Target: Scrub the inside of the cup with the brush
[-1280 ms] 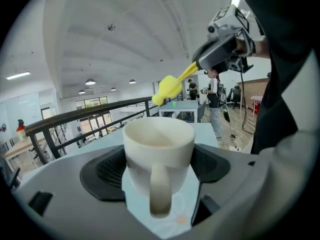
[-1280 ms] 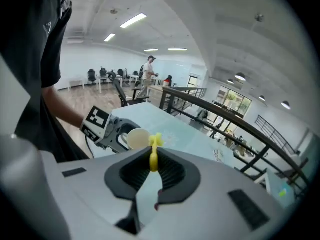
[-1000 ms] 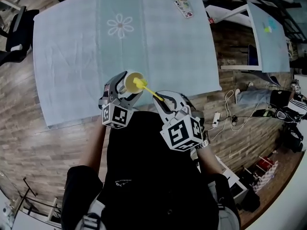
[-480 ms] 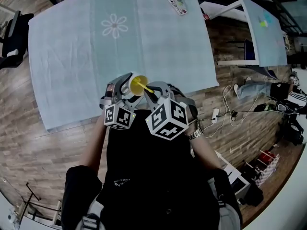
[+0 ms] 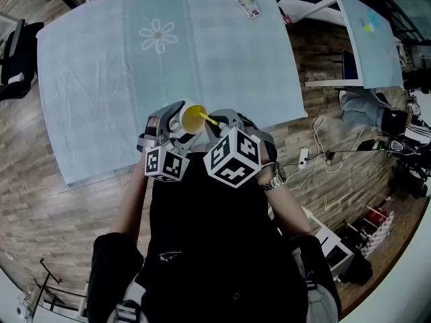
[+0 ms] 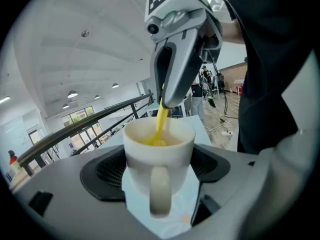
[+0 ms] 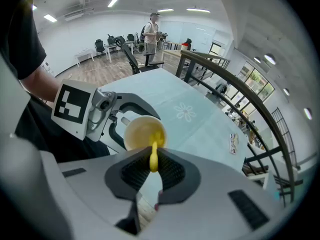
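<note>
A white cup (image 6: 159, 149) with its handle toward the camera sits between the pads of my left gripper (image 6: 159, 169), which is shut on it. In the head view the cup (image 5: 191, 118) is held above the table's near edge, tilted toward my right gripper (image 5: 217, 128). That gripper is shut on the handle of a yellow brush (image 7: 154, 159). The brush (image 6: 160, 121) reaches down into the cup, and its head lies inside against the wall. From the right gripper view the cup (image 7: 142, 132) shows its open mouth, with the brush tip inside.
A pale blue tablecloth (image 5: 135, 66) with a daisy print (image 5: 157, 35) covers the table. A small printed card (image 5: 245, 4) lies at the far right of it. Cables and a power strip (image 5: 302, 159) lie on the wooden floor to the right. A person (image 7: 151, 31) stands far across the room.
My right gripper has moved left and closer to the cup, pushing the brush deeper inside. The left gripper and cup stay about where they were.
</note>
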`<action>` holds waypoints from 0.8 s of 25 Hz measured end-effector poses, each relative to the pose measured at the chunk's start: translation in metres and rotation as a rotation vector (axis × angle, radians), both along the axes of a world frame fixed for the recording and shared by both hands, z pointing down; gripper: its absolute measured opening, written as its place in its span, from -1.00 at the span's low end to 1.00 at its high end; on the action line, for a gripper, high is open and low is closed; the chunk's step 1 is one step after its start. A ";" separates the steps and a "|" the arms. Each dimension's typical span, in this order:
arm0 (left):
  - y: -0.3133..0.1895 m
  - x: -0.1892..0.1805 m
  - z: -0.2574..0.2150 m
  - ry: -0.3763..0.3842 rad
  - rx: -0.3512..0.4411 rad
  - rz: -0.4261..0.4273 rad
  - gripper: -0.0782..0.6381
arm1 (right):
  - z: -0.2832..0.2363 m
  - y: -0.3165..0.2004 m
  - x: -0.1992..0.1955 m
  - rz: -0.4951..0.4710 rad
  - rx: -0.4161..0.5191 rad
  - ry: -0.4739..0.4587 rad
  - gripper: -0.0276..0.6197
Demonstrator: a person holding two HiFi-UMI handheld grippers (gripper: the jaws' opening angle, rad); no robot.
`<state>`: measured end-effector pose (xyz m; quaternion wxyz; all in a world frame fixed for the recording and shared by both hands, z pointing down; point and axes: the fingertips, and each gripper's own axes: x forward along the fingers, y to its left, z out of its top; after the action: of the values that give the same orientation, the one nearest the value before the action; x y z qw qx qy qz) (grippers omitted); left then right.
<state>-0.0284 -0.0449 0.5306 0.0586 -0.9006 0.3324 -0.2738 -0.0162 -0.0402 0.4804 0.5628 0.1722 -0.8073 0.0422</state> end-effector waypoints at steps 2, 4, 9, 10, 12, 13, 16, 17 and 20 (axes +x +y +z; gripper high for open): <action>-0.001 -0.003 0.001 -0.001 -0.004 -0.007 0.31 | 0.003 0.003 0.002 -0.002 -0.024 0.014 -0.80; -0.001 -0.005 0.003 -0.004 -0.005 -0.016 0.31 | 0.006 0.010 0.004 -0.008 -0.054 0.023 -0.80; 0.001 -0.003 0.002 -0.006 -0.008 -0.010 0.31 | 0.006 0.026 0.000 -0.026 -0.114 -0.004 -0.80; 0.002 -0.002 0.003 -0.006 -0.009 -0.005 0.31 | 0.005 0.029 -0.003 -0.029 -0.125 -0.016 -0.80; 0.004 0.001 0.004 -0.007 -0.011 0.005 0.31 | 0.004 0.033 -0.007 -0.032 -0.138 -0.039 -0.80; 0.005 0.003 0.004 -0.008 -0.010 0.009 0.31 | 0.003 0.034 -0.009 -0.033 -0.136 -0.046 -0.80; 0.006 0.005 0.004 -0.007 -0.008 0.015 0.31 | -0.001 0.032 -0.013 -0.023 -0.117 -0.074 -0.80; 0.006 0.006 0.004 -0.006 -0.008 0.018 0.31 | -0.004 0.029 -0.014 -0.015 -0.104 -0.088 -0.80; 0.008 0.010 0.003 -0.005 -0.003 0.031 0.31 | -0.011 0.019 -0.014 0.013 -0.055 -0.108 -0.80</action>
<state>-0.0186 -0.0366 0.5335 0.0621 -0.9050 0.3178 -0.2757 -0.0302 -0.0208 0.4696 0.5229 0.1593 -0.8339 0.0771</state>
